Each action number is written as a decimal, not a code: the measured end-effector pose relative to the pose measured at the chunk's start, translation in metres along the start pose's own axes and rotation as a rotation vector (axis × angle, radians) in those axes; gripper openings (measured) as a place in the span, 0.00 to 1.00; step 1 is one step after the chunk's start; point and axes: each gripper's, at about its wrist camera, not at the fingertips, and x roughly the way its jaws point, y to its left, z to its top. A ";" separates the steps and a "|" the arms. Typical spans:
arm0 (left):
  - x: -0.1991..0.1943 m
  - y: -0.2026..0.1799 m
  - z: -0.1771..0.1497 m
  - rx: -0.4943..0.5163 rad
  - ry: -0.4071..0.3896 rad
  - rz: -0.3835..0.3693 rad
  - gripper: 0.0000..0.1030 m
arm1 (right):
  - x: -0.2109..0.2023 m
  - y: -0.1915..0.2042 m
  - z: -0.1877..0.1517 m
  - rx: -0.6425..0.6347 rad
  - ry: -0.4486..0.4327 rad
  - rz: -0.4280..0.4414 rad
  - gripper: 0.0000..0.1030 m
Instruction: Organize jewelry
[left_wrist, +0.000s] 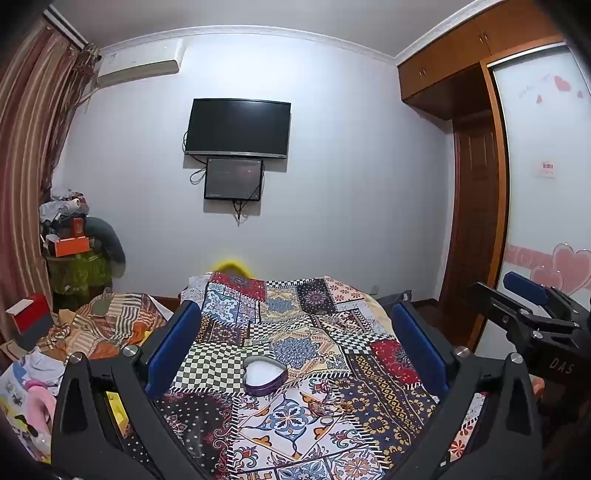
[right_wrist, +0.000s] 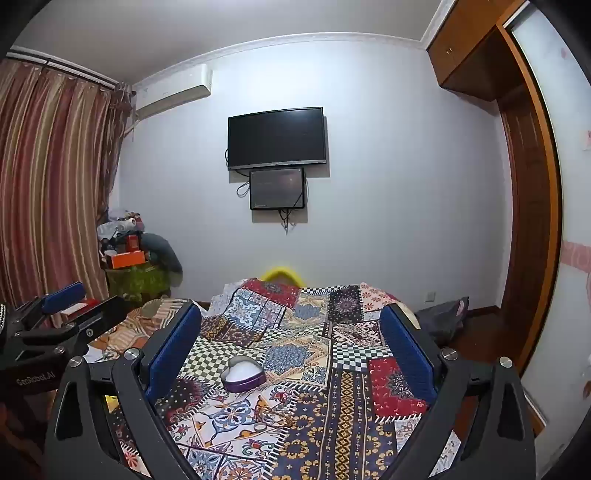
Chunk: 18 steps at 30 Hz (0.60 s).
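A heart-shaped box (left_wrist: 265, 376) with a purple wall and a pale inside is seen lying open on the patterned quilt (left_wrist: 314, 332), and no lid is in view. Just short of it, toward 6 o'clock, a small ring (left_wrist: 326, 420) is seen on the cloth, with a thin chain (right_wrist: 275, 415) in loose loops beside it, hard to pick out against the print. The left gripper (left_wrist: 295, 347) is held above the quilt with its blue pads wide apart and nothing between them; the right gripper (right_wrist: 291, 343) is likewise spread and empty. From the left gripper the box is found nearly at 12 o'clock; from the right it is set toward 11 o'clock. The box is therefore judged better lined up with the left gripper, while the ring is placed between both.
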 end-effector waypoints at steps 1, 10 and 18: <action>0.000 0.000 0.000 -0.002 -0.002 0.000 1.00 | 0.000 0.000 0.000 -0.001 0.003 0.000 0.94; -0.002 0.009 -0.002 -0.004 0.001 -0.004 1.00 | 0.001 -0.002 -0.002 0.000 0.003 0.001 0.94; -0.002 0.009 0.000 0.005 0.005 0.004 1.00 | 0.007 0.002 -0.006 -0.002 0.006 0.002 0.94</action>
